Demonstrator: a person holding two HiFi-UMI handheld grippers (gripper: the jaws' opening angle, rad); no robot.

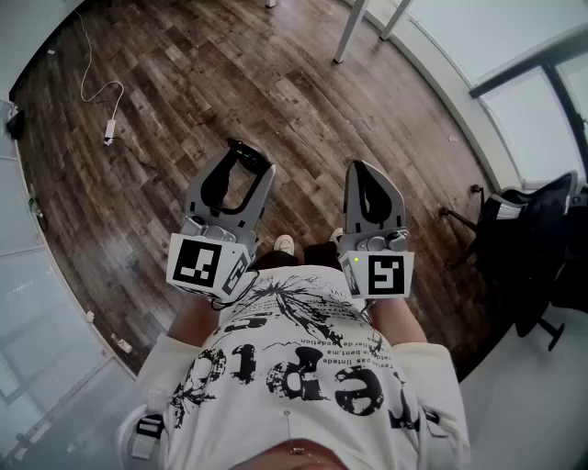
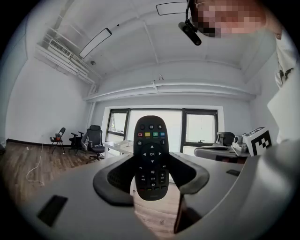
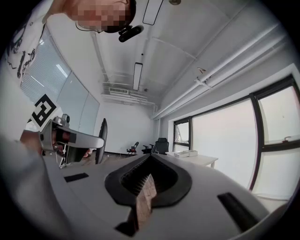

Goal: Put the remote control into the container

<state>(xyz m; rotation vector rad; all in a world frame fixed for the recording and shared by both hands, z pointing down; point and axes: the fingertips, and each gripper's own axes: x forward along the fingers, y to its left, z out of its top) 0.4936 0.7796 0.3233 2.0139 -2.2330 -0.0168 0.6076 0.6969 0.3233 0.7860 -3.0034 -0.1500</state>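
A black remote control [image 2: 151, 157] with coloured buttons stands upright between the jaws of my left gripper [image 2: 151, 182], buttons toward the camera, and both pads press its sides. From the head view the left gripper [image 1: 248, 163] points forward over the floor, with the remote's [image 1: 243, 150] dark end at its tips. My right gripper [image 1: 372, 184] is beside it with its jaws together and nothing in them; the right gripper view shows only a thin slit between them [image 3: 146, 187]. That view also shows the remote [image 3: 101, 140] edge-on at the left. No container appears in any view.
I stand on a dark wooden floor [image 1: 184, 101]. A black office chair [image 1: 542, 239] is at the right, white table legs [image 1: 354, 27] stand ahead, and a white cable [image 1: 101, 92] lies at the left. Far off stand a white desk [image 2: 117, 146] and chairs [image 2: 91, 140] by the windows.
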